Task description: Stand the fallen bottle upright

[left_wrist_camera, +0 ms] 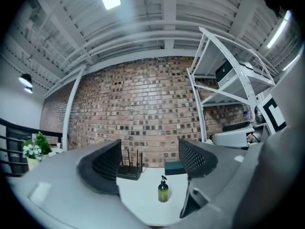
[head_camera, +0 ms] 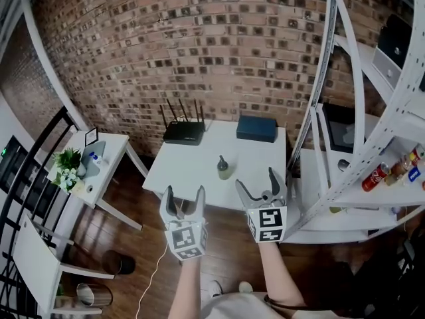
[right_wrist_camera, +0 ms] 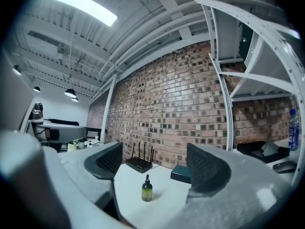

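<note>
A small green bottle (head_camera: 224, 168) with a black pump top stands upright near the middle of the white table (head_camera: 179, 171). It shows upright too in the left gripper view as the bottle (left_wrist_camera: 163, 192) and in the right gripper view as the bottle (right_wrist_camera: 147, 190). My left gripper (head_camera: 185, 198) hangs in front of the table's near edge, open and holding nothing. To its right my right gripper (head_camera: 257, 180) is open as well, nothing between its fingers. Both stand clear of the bottle, on the near side of it.
A black router (head_camera: 183, 132) with antennas and a dark blue box (head_camera: 256, 128) sit at the table's far edge by the brick wall. A white metal shelf unit (head_camera: 345, 145) with cans stands right. A side table with flowers (head_camera: 66, 168) and a chair (head_camera: 46, 258) stand left.
</note>
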`<state>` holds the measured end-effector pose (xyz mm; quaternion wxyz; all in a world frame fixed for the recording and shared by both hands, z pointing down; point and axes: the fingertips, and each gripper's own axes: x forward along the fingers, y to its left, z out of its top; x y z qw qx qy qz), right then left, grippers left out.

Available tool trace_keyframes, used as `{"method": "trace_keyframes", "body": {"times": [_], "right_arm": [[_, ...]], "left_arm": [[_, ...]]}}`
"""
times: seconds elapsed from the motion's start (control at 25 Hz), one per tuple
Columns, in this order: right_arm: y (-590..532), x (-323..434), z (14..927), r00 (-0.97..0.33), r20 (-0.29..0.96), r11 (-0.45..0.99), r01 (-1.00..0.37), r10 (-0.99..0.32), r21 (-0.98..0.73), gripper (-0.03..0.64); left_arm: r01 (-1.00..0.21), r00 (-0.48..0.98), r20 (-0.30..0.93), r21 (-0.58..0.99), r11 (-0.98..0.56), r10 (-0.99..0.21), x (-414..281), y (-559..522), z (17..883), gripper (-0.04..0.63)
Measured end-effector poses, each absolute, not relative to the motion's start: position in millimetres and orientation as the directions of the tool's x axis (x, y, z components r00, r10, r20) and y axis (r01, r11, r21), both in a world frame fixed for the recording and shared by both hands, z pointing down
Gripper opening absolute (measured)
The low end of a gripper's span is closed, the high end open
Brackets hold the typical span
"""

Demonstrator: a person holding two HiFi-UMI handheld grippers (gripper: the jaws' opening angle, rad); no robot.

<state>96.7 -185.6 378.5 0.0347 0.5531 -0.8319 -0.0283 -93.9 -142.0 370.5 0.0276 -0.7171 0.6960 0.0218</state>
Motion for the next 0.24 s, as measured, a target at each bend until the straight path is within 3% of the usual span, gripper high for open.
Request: {"method": "trace_keyframes", "body": {"times": [0.24], "right_arm": [[-168, 74, 393, -0.399, 0.085, 0.406, -0.909, -0.913, 0.095, 0.399]], "left_arm": [[-0.996, -0.092, -0.061, 0.016, 0.092, -0.994, -138, -119, 369, 0.383]]}}
